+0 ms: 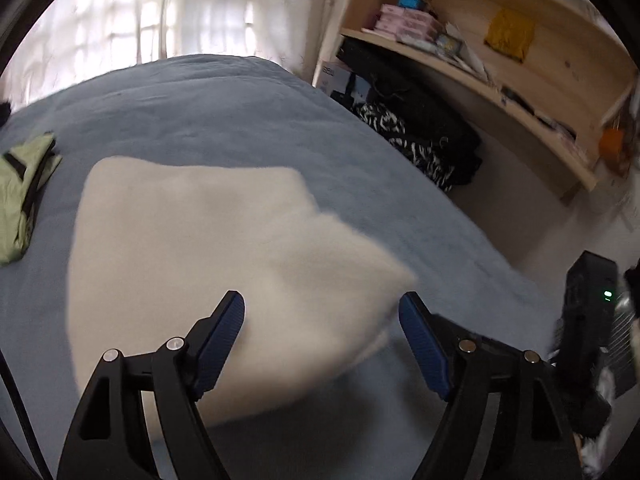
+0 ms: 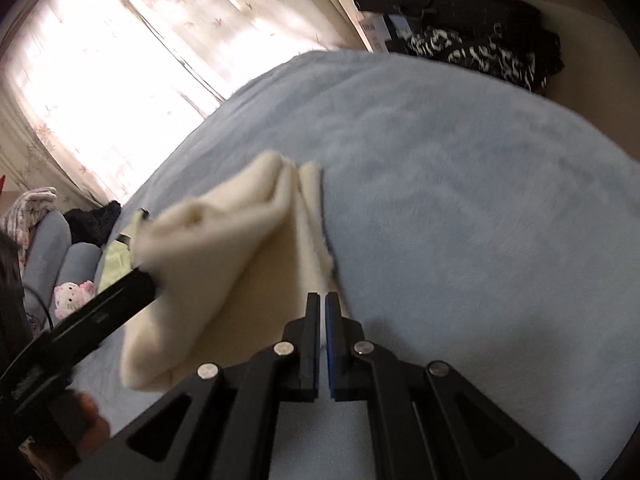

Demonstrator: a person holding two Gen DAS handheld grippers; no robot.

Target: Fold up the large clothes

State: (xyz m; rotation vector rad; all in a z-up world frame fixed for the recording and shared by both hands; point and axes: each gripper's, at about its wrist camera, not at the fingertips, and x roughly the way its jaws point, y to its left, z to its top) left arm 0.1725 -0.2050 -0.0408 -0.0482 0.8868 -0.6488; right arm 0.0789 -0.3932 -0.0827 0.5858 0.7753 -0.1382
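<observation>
A cream-white fleecy garment (image 1: 208, 264), folded into a thick soft block, lies on the bed (image 1: 224, 120), which is covered by a plush pale-blue blanket. In the left wrist view the garment fills the middle of the frame, its near right corner bulging up and blurred between the two fingers of the left tool (image 1: 322, 312). That tool stands wide: its blue ribbed pads (image 1: 224, 344) are far apart, with the cloth lying between and under them but neither pad pressing on it.

In the right wrist view the same garment (image 2: 224, 256) shows several stacked layers, with a folded edge running along its right side up to a raised far corner. The right tool (image 2: 322, 304) hovers over the near right edge of the garment. Its fingers are narrow, nearly together, with only a thin slit between them, and no cloth can be seen caught in that slit. To the left in this view the black body of the left tool (image 2: 120, 300) reaches to the garment's left edge, with part of a hand (image 2: 86, 424) below it.

A light-green garment with black trim (image 1: 24, 204) lies on the blanket to the left of the cream one, apart from it. Beyond the bed a sheer white curtain with a small leaf print (image 1: 160, 12) glows with daylight. To the right stands a pale wooden shelf unit (image 1: 500, 60) holding small boxes and papers, and a black-and-white patterned cloth heap (image 1: 416, 140) sits on the floor beside the bed.
</observation>
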